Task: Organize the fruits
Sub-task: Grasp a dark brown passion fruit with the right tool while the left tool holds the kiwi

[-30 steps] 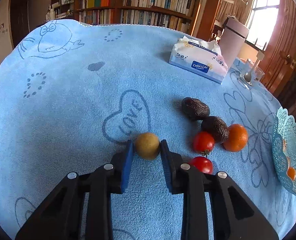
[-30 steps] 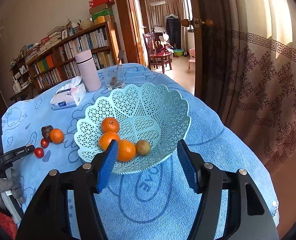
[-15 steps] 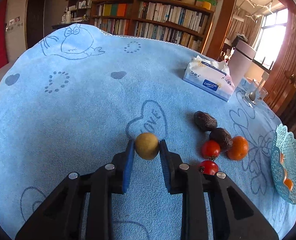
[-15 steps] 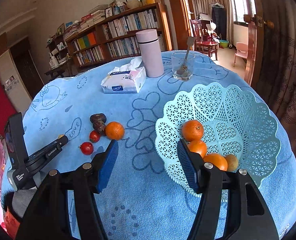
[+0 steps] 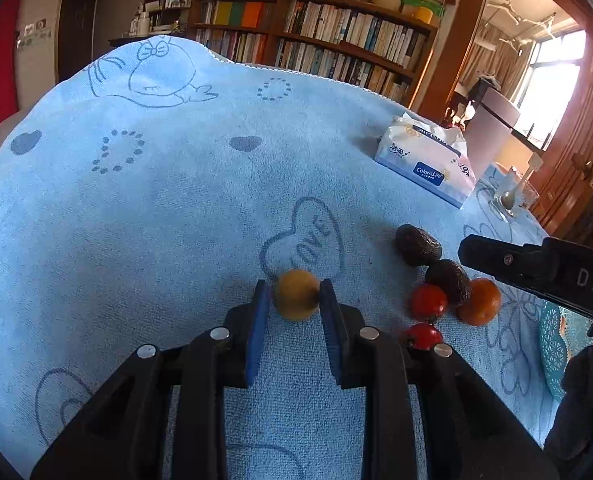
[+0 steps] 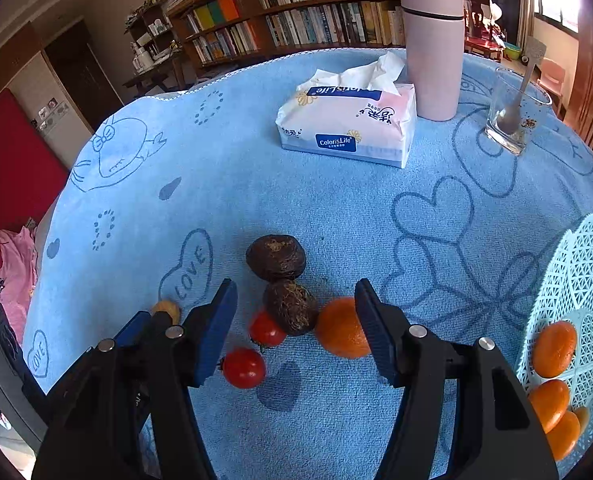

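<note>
My left gripper [image 5: 292,304] is shut on a small yellow-brown round fruit [image 5: 296,295] and holds it just above the blue tablecloth; the fruit also shows in the right wrist view [image 6: 167,309]. My right gripper [image 6: 294,322] is open and hovers over a cluster of fruit: two dark wrinkled fruits [image 6: 275,257] [image 6: 290,306], two red tomatoes [image 6: 265,329] [image 6: 243,367] and an orange [image 6: 339,333]. The orange touches the right finger. The same cluster shows in the left wrist view [image 5: 448,280]. A light blue lattice basket [image 6: 584,280] at the right holds several oranges [image 6: 554,348].
A tissue pack [image 6: 348,128], a pink thermos [image 6: 432,48] and a glass with a spoon [image 6: 514,120] stand at the back of the table. The blue tablecloth [image 5: 136,220] covers the round table. A bookshelf [image 5: 316,48] stands behind.
My right gripper has swung left from the basket to over the fruit cluster. My left gripper has closed on the yellow-brown fruit and lifted it slightly.
</note>
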Available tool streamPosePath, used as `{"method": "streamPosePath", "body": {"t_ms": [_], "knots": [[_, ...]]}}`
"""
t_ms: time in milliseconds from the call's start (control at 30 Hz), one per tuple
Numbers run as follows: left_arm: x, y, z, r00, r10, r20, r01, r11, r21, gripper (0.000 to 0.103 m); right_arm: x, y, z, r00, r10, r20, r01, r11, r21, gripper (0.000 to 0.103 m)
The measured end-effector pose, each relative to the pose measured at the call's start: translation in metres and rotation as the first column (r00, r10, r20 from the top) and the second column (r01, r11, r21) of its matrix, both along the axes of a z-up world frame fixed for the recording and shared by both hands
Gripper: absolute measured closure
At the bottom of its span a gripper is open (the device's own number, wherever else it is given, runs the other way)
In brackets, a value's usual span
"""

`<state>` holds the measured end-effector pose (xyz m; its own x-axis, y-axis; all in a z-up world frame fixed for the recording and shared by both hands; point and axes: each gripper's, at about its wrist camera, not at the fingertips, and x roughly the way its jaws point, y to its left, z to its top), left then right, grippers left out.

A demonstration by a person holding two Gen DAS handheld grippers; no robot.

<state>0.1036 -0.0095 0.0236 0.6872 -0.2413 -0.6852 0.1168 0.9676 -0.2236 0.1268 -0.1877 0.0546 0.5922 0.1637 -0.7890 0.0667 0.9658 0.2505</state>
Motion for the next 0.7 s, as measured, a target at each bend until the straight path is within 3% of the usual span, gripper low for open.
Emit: {"method": "streamPosePath", "body": {"t_ms": [233,433,567,700], "knots": [[0.002,0.000,-0.003,1.000,-0.019,-0.021,0.019,1.000,-0.017,0.076,0.046,0.013,-0.020,0.996,0.024,-0.087,-0.023,1.000,0.011,0.040],[0.007,0.003,-0.008,0.997,-0.044,-0.059,0.041,0.997,-0.062,0.074,0.060,0.018,-0.033,0.993,0.026,-0.115,-0.029,0.999,-0.018,0.040],[0.008,0.003,-0.009,0.996,-0.061,-0.067,0.056,0.995,-0.077,0.075,0.056,0.019,-0.032,0.993,0.032,-0.113,-0.037,0.999,-0.039,0.059],[0.008,0.003,-0.009,0.993,-0.089,-0.074,0.081,0.991,-0.107,0.078,0.041,0.010,-0.021,0.996,-0.002,-0.088,0.000,1.000,-0.027,0.059]]}}
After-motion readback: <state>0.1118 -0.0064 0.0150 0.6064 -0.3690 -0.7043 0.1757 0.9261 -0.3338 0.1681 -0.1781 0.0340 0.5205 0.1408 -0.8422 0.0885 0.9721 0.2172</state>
